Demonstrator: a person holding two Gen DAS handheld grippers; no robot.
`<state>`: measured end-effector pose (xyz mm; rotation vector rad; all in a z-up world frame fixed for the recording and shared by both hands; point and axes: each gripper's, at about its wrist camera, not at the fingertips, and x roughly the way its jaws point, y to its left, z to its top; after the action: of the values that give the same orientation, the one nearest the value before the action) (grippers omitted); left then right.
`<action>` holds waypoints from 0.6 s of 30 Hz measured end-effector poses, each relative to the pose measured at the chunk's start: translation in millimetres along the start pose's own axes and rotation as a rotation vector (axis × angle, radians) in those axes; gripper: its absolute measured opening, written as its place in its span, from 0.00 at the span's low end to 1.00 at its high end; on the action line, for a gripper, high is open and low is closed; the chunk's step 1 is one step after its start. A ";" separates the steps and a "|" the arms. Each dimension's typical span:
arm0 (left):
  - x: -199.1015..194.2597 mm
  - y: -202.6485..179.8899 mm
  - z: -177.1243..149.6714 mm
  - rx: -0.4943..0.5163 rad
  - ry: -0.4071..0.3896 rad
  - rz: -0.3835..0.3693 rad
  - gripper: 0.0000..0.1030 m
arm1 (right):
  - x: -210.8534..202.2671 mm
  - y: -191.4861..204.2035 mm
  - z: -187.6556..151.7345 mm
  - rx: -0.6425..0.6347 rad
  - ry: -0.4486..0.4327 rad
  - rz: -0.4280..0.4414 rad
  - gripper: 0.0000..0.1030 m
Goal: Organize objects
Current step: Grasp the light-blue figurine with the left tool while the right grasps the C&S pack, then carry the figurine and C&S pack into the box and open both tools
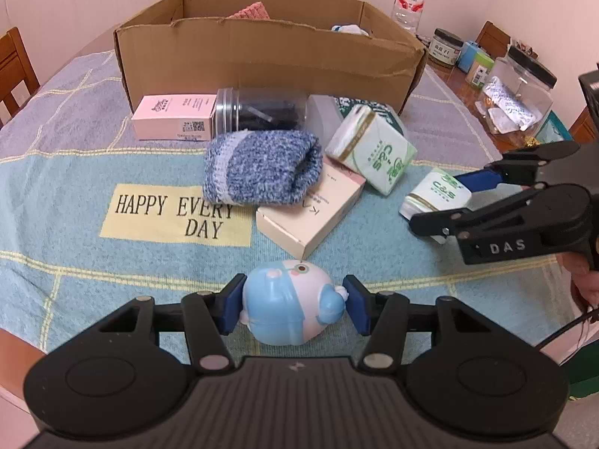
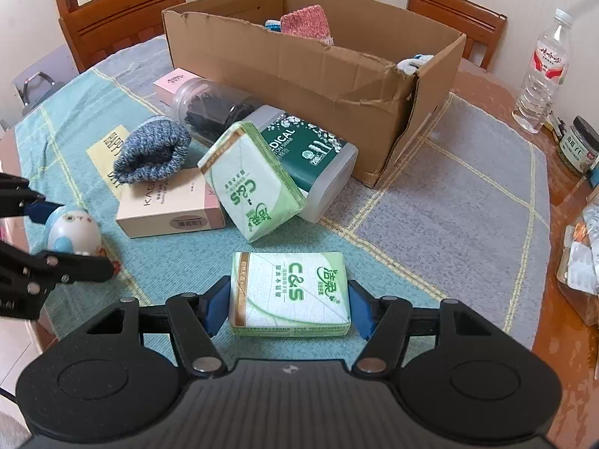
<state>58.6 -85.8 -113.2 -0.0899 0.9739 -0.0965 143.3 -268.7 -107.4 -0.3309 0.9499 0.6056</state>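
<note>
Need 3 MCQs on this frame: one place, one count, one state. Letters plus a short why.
1. Where is the blue sock?
A. in the cardboard box
B. on the beige carton
C. under the swab tub

2. How many green tissue packs lie outside the cardboard box?
A. one
B. two
C. four

3. What is between the left tool's fingers?
A. egg-shaped toy
B. water bottle
C. nothing

Answers: 1 B, it rests across the beige carton. 2 B, one tissue pack sits in the right tool, another leans on the swab tub. 3 A, pads flank the toy.
</note>
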 end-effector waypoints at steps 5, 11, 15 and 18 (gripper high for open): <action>-6.3 0.5 8.1 0.024 0.022 -0.008 0.53 | -10.9 0.0 3.9 -0.009 0.029 0.010 0.67; -20.3 6.1 30.4 0.063 0.047 -0.051 0.53 | -27.2 -3.5 17.8 0.019 0.045 0.025 0.67; -28.3 11.1 52.3 0.103 0.049 -0.074 0.53 | -40.1 -6.0 31.6 0.057 0.037 0.017 0.67; -34.6 14.6 72.8 0.137 0.045 -0.094 0.53 | -49.8 -7.7 44.9 0.080 0.018 0.019 0.67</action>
<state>100.2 -64.7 -45.8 -0.0078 1.0050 -0.2525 155.9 -268.3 -41.1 -0.2567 0.9930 0.5812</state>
